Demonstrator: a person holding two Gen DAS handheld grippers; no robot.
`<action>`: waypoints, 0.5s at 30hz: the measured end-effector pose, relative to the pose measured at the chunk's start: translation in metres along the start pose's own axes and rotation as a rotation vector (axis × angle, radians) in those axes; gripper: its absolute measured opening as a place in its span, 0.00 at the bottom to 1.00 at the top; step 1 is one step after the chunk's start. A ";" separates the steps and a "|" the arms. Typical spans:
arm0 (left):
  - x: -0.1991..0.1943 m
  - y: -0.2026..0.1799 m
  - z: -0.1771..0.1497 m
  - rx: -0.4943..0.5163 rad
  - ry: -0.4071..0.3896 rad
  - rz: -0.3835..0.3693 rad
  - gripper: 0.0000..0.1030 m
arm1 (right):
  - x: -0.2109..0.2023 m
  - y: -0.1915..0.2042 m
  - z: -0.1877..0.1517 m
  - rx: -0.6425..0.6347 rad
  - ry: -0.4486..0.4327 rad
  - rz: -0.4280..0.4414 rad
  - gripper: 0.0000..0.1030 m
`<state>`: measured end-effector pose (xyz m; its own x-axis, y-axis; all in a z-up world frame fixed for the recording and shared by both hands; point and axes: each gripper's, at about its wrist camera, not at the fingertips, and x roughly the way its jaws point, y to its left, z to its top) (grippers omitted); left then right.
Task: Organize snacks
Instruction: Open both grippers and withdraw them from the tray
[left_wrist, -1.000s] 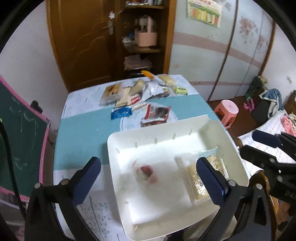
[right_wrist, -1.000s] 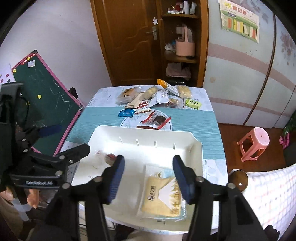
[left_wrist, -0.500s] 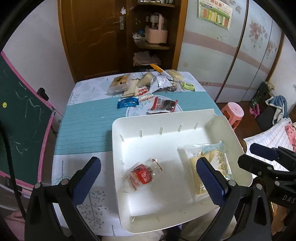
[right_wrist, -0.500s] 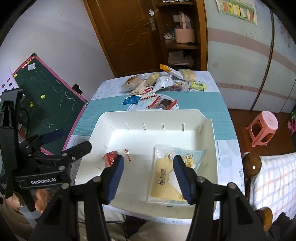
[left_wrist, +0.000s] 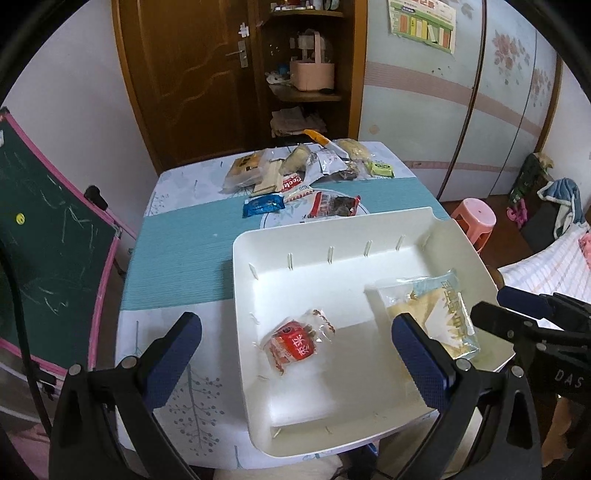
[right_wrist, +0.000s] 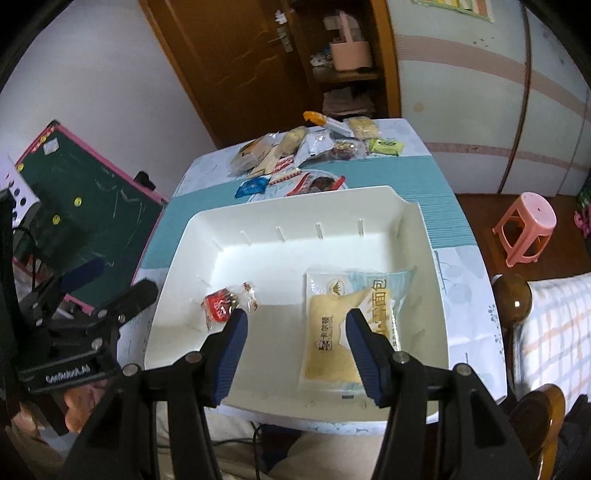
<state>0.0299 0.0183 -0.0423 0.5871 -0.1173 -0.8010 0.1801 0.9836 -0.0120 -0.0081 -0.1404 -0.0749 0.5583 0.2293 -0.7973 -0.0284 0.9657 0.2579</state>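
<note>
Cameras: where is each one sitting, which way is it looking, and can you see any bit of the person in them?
Left wrist view: sits on the left gripper, looking down over its open fingers at the white tray; the right gripper shows at the right edge.
Right wrist view: sits on the right gripper, open above the bread packet; the left gripper and a hand holding it show at left.
Both see the tray, the red snack and the snack pile beyond.

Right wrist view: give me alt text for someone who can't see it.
A white tray on the table holds a yellow bread packet and a small red snack. The open right claw hovers above them, empty; more snacks lie beyond.
</note>
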 end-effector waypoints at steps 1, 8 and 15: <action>0.002 0.002 0.000 -0.011 0.004 -0.006 0.99 | -0.001 0.000 0.001 0.002 -0.016 -0.009 0.54; 0.006 0.007 -0.001 -0.021 -0.015 0.010 0.99 | 0.000 0.003 0.003 -0.051 -0.084 -0.070 0.54; 0.013 0.010 0.005 -0.026 0.010 -0.033 0.99 | 0.014 0.006 0.008 -0.076 -0.047 -0.029 0.54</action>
<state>0.0436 0.0256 -0.0500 0.5732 -0.1488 -0.8058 0.1790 0.9824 -0.0540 0.0059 -0.1318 -0.0805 0.5979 0.1969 -0.7770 -0.0734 0.9787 0.1916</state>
